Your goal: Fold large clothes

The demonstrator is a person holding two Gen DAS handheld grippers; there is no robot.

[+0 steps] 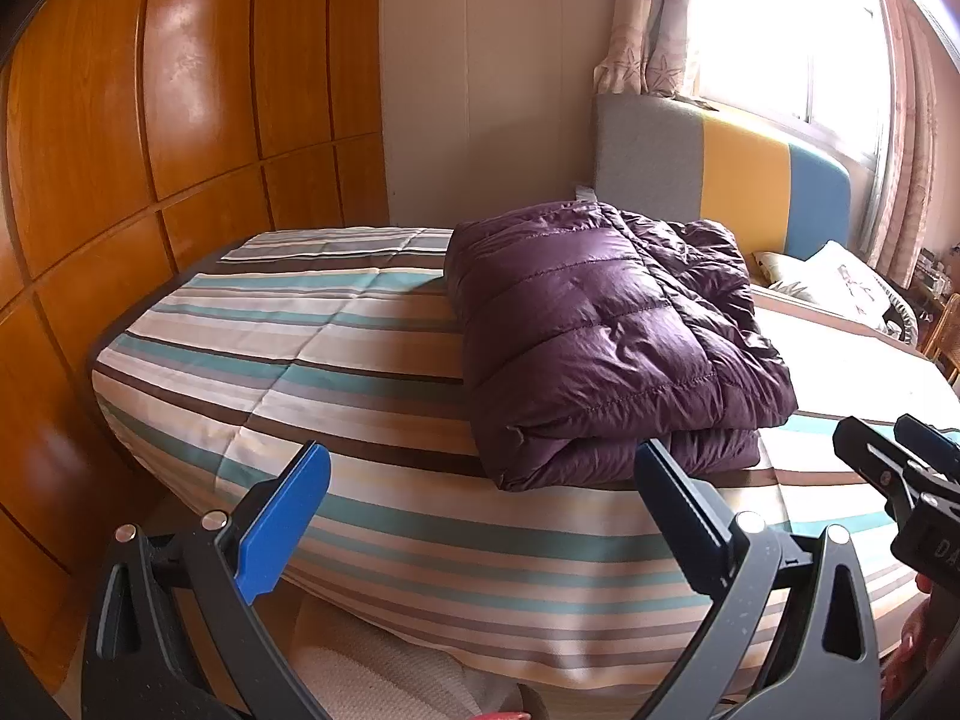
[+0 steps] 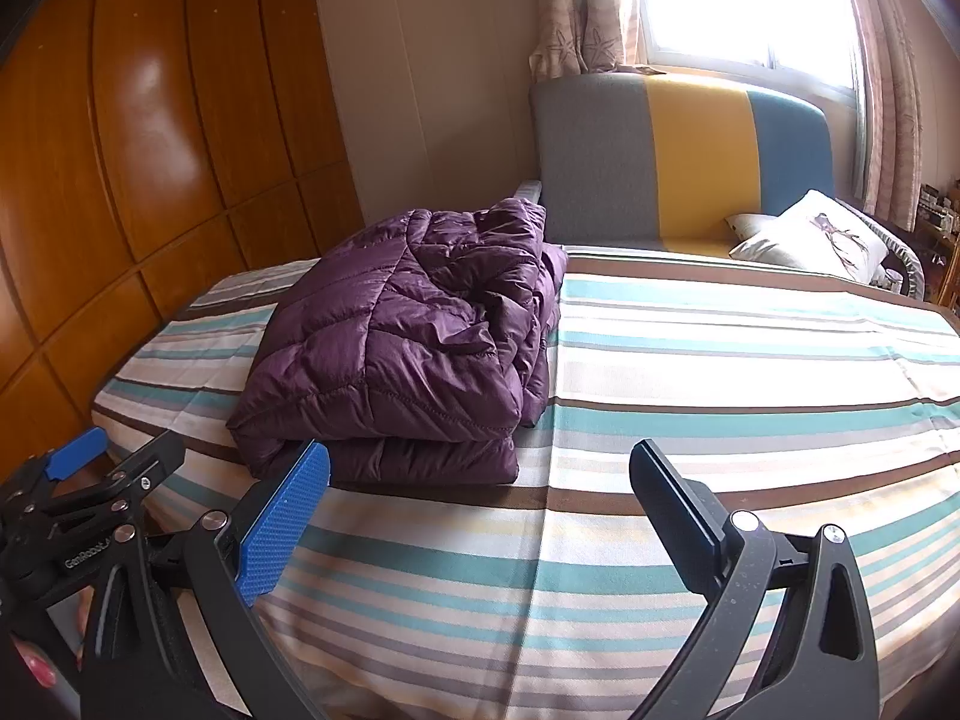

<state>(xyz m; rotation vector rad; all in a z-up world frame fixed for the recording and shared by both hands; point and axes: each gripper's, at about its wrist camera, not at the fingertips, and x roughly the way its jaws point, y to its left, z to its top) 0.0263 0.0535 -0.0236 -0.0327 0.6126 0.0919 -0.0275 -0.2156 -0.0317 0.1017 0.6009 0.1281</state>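
Observation:
A purple quilted down jacket point(image 1: 606, 336) lies folded into a thick rectangular bundle on the striped bed point(image 1: 312, 360). In the right wrist view the same jacket point(image 2: 408, 348) sits left of centre on the bed point(image 2: 750, 372). My left gripper point(image 1: 480, 516) is open, held back from the bed's near edge, with nothing between its blue-padded fingers. My right gripper point(image 2: 480, 516) is open too, and also holds nothing, hovering over the near edge just right of the jacket. Each gripper shows at the edge of the other's view: the right gripper point(image 1: 906, 462), the left gripper point(image 2: 108, 456).
A glossy wooden wardrobe point(image 1: 150, 150) runs along the left side of the bed. A grey, yellow and blue headboard point(image 2: 690, 156) stands at the far end under a bright window with curtains point(image 2: 582, 6). Pillows point(image 2: 810, 234) lie at the far right.

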